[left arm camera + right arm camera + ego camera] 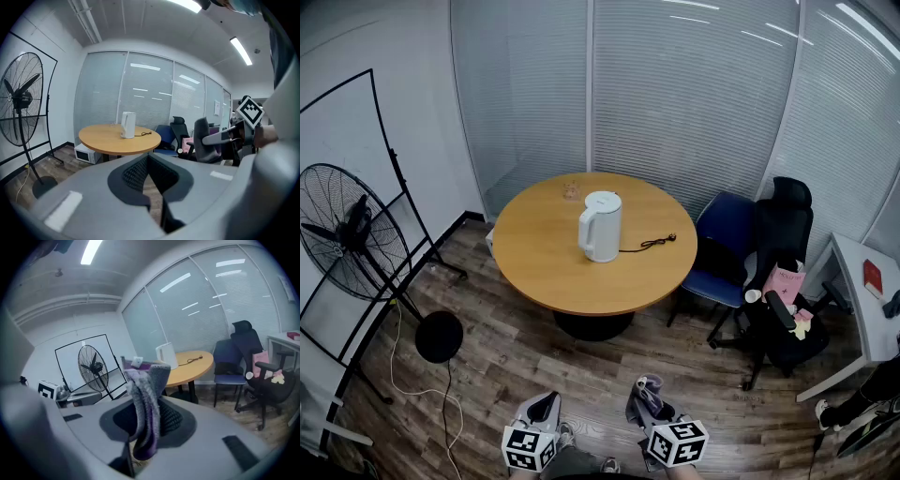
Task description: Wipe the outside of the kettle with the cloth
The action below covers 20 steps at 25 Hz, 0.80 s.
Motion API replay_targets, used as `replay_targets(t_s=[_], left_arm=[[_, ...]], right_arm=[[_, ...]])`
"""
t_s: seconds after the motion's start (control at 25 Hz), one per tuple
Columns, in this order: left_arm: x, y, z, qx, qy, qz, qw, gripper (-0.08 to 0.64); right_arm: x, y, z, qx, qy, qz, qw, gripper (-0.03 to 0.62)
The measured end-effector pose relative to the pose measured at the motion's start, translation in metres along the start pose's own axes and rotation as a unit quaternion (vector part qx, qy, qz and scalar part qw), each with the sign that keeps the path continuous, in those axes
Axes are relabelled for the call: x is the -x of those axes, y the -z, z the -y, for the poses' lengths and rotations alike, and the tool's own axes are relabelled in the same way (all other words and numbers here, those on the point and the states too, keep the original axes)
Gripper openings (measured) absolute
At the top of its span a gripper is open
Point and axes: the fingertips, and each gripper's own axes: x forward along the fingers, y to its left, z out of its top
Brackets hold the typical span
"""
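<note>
A white electric kettle (600, 226) stands upright near the middle of a round wooden table (534, 253), far from both grippers; it shows small in the left gripper view (128, 124) and in the right gripper view (166, 355). A black cord (654, 243) trails from it to the right. My right gripper (645, 397), low in the head view, is shut on a folded grey and purple cloth (145, 404) that sticks up between its jaws. My left gripper (543, 410) beside it is shut with nothing in it.
A standing fan (342, 234) and a black frame stand at the left. A blue chair (727, 246) and a black office chair (783, 281) with things on it stand right of the table. A white desk (862, 309) is at the far right. A microwave (86, 153) sits under the table.
</note>
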Motion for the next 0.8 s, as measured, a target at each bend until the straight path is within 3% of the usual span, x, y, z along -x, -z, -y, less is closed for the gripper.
replay_targets(t_s=[0.32,0.68,0.8], left_arm=[[-0.013,0.000,-0.003,0.018,0.009,0.008,0.9998,0.011],[-0.063,-0.041,-0.065,0.014,0.035,0.031,0.9988,0.019],[-0.085,-0.053,-0.087,0.014,0.056,0.029,0.9979,0.163]], right_arm=[[-0.015,-0.006,0.005,-0.030,-0.013,0.005,0.999,0.097],[-0.077,-0.048,0.006,-0.067,0.018,0.027,0.997,0.097],[-0.100,-0.066,0.003,-0.075,0.032,0.041,0.996,0.097]])
